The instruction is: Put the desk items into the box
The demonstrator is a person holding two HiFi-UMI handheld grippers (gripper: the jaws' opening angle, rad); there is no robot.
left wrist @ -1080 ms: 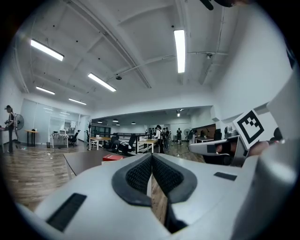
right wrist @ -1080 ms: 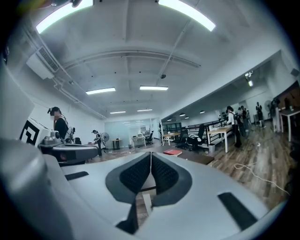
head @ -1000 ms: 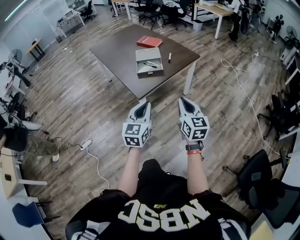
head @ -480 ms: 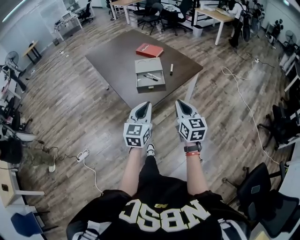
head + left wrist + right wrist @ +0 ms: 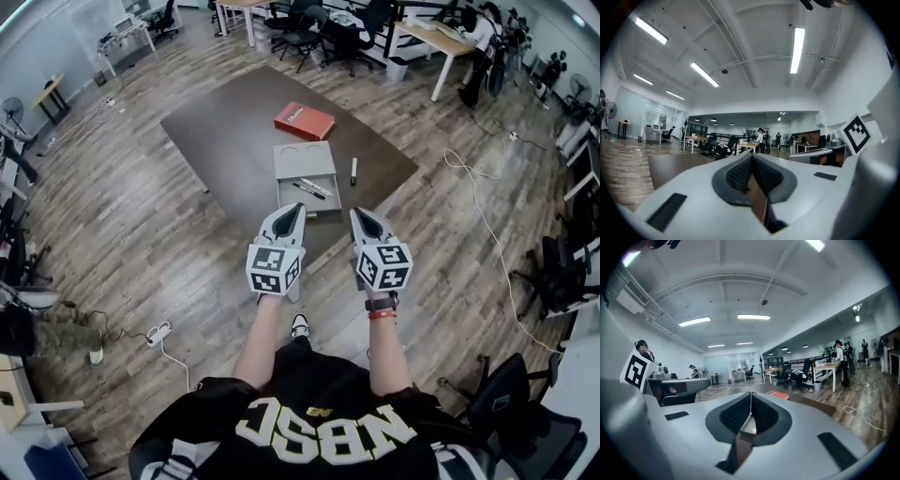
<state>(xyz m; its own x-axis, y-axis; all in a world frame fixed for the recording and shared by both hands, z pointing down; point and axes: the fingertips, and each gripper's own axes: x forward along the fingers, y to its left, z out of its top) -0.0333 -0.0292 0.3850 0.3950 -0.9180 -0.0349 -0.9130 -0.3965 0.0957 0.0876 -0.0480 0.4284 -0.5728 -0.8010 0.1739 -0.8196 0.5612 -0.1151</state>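
Table (image 5: 216, 131) nearer; left gripper (image 5: 292, 210), right gripper (image 5: 362, 216) both closed, empty. Box (image 5: 305, 161) holds pens (image 5: 312, 188); marker (image 5: 353, 171) at its 3 o'clock, book (image 5: 304, 120) at 12 left.

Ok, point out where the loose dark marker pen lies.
In the head view the dark marker pen lies on the brown table, just right of the grey box, apart from it, beyond the right gripper.

text: NBSC | on: black jersey (image 5: 323, 389) | other print: unreadable
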